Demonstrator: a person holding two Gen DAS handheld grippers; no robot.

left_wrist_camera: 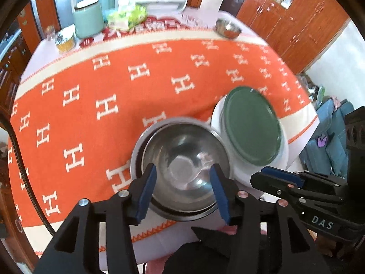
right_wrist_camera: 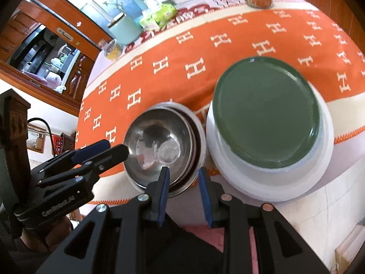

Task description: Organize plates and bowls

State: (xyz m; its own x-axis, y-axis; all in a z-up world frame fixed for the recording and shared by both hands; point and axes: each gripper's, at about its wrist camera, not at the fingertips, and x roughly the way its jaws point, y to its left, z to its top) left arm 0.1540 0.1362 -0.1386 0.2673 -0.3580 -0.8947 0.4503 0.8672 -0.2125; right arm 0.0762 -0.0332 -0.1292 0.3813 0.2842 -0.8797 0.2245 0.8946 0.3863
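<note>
Steel bowls (left_wrist_camera: 184,171), nested one inside another, sit just below and ahead of the left gripper (left_wrist_camera: 183,190), whose blue pads stand apart over the rim with nothing pressed between them. The right gripper (right_wrist_camera: 184,195) hangs near the stack's edge, jaws slightly parted and empty. A green plate (right_wrist_camera: 267,111) rests on white plates (right_wrist_camera: 230,164) just beyond and right of it, on the orange tablecloth (left_wrist_camera: 91,96).
</note>
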